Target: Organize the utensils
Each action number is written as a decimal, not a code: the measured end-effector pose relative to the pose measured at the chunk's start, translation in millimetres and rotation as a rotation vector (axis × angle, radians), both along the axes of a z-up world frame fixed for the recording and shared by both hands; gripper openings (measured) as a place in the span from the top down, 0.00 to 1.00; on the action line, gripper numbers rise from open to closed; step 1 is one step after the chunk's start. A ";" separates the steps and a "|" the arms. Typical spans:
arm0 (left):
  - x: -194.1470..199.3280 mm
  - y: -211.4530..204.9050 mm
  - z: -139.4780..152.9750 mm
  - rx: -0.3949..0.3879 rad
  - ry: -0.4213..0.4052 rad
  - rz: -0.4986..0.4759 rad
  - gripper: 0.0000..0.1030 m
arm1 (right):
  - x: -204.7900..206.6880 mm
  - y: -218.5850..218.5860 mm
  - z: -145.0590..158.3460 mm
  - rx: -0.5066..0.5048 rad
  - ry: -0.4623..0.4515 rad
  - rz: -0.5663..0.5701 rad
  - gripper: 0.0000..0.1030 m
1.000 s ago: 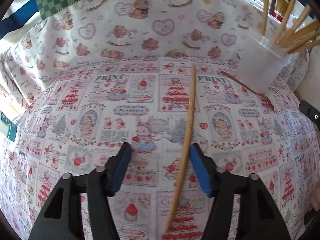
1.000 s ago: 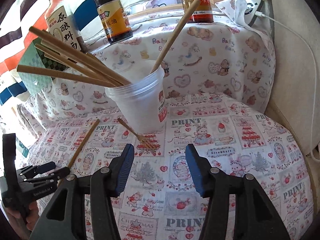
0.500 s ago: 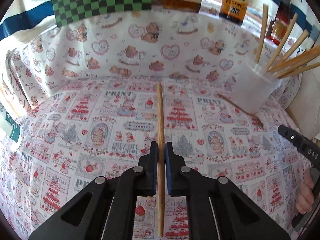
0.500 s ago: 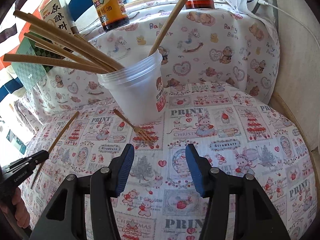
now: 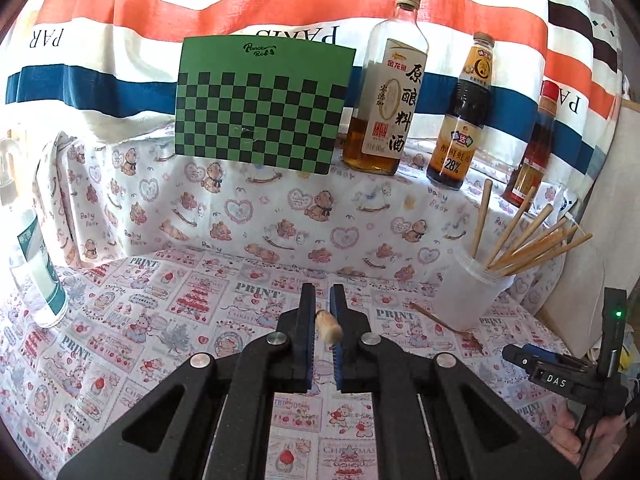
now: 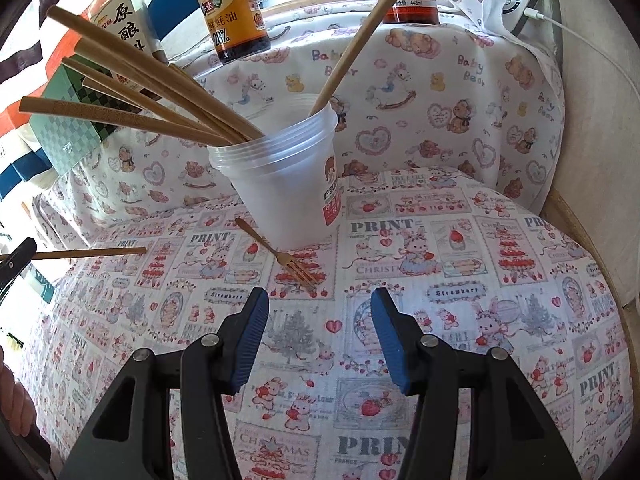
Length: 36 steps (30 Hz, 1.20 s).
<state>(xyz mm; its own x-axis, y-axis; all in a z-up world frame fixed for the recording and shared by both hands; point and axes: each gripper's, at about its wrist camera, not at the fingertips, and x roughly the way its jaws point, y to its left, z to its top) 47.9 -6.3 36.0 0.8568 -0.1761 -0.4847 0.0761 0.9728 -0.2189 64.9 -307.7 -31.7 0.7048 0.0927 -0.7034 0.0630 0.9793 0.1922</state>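
Bamboo chopsticks (image 6: 152, 92) mostly stand gathered in the plastic cup (image 6: 280, 184) near the surface's far right corner. Left tongs (image 5: 322, 328) pinch one more chopstick (image 5: 328, 326), lifted clear. Right tongs (image 6: 316, 336) hang spread and empty. Small fork (image 6: 280, 256) lies beside the cup, unsorted.

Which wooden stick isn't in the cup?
The long wooden chopstick pinched in the left gripper, held over the patterned tablecloth. The other wooden chopsticks stand leaning in the clear plastic cup.
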 end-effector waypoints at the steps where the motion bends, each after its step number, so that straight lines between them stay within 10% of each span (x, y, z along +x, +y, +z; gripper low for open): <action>1: 0.6 0.4 -0.9 -0.001 0.002 0.002 0.94 | 0.1 0.8 -0.1 0.003 -0.002 0.007 0.46; 11: 3.2 5.5 -5.7 -0.009 0.009 0.020 0.94 | 47.2 26.1 -9.7 -0.133 0.066 0.010 0.51; 19: 5.8 14.1 -4.6 -0.039 0.031 0.043 0.94 | 61.7 26.0 -23.4 -0.059 0.094 0.033 0.67; 27: 1.7 9.2 -2.8 -0.010 0.012 0.046 0.94 | 31.2 44.6 -17.4 -0.054 0.109 0.163 0.96; 36: -8.3 13.3 5.8 -0.035 -0.047 0.043 0.94 | -14.8 55.2 28.6 -0.023 0.024 0.223 0.96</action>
<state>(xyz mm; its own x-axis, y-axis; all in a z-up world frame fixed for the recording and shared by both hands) 39.7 7.0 41.8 0.8856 -0.1548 -0.4380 0.0455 0.9672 -0.2498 50.1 -252.5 -3.1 0.6517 0.2283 -0.7233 -0.1516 0.9736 0.1706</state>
